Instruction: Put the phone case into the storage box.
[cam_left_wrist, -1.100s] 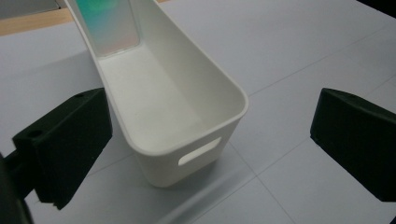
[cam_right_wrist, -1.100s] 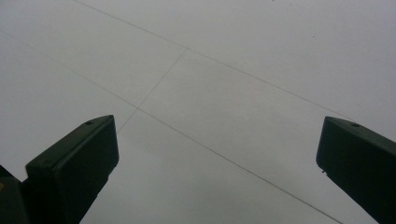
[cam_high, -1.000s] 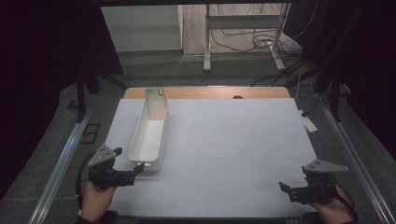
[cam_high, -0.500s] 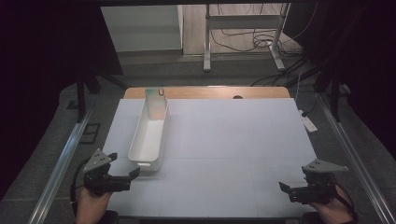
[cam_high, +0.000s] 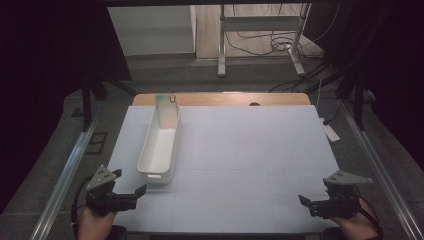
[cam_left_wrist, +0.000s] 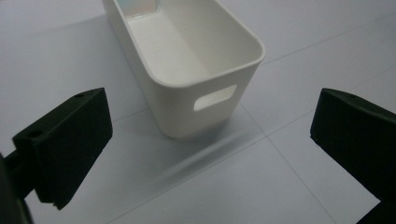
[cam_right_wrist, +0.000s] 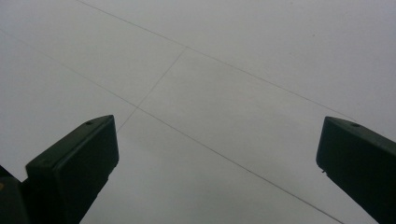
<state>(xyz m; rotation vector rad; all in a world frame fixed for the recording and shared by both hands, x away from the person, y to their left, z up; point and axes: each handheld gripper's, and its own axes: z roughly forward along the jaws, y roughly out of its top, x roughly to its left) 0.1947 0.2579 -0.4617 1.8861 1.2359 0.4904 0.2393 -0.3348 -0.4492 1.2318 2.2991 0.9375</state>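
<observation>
Left tongs (cam_high: 134, 194) gape wide near the bin (cam_high: 161, 145) at their 1 o'clock; right tongs (cam_high: 306, 201) gape wide over bare worktop (cam_high: 250, 150).

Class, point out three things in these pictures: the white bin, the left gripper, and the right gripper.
white bin (cam_left_wrist: 187, 56): left gripper view, on its bare inner floor.
left gripper (cam_high: 141, 190): high view, between its fingertips beside the bin's near end.
right gripper (cam_high: 303, 200): high view, between its fingertips over the table.

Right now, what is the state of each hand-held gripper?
Left hand-held gripper: open, holding nothing, facing the white bin.
Right hand-held gripper: open, holding nothing.
</observation>
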